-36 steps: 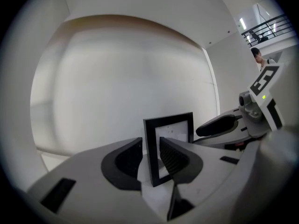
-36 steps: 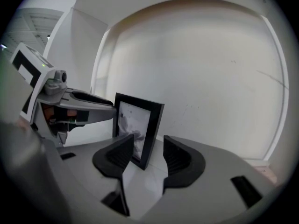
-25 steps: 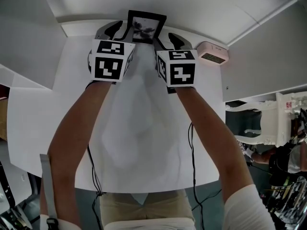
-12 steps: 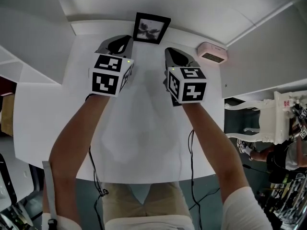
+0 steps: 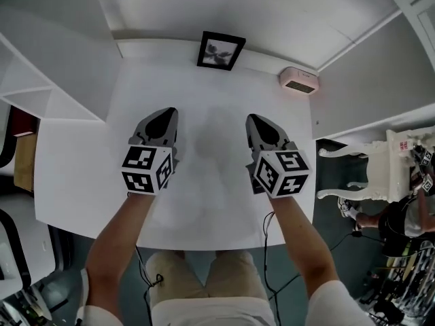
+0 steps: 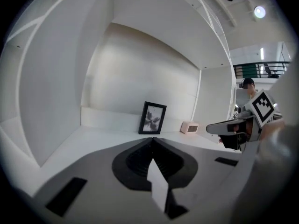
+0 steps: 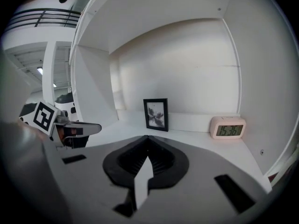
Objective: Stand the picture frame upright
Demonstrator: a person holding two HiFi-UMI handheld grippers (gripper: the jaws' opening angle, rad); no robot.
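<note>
Here black rectangular picture frame (image 5: 220, 50) upright; white table (image 5: 204, 94)

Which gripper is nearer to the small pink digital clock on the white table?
Right. The right gripper is in front of the small pink digital clock, slightly left; the left gripper is farther left.

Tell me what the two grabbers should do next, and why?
Probably just draw both back and stop: the picture frame already stands upright at the back of the table, and the left gripper and right gripper are shut, empty and well clear of it.
</note>
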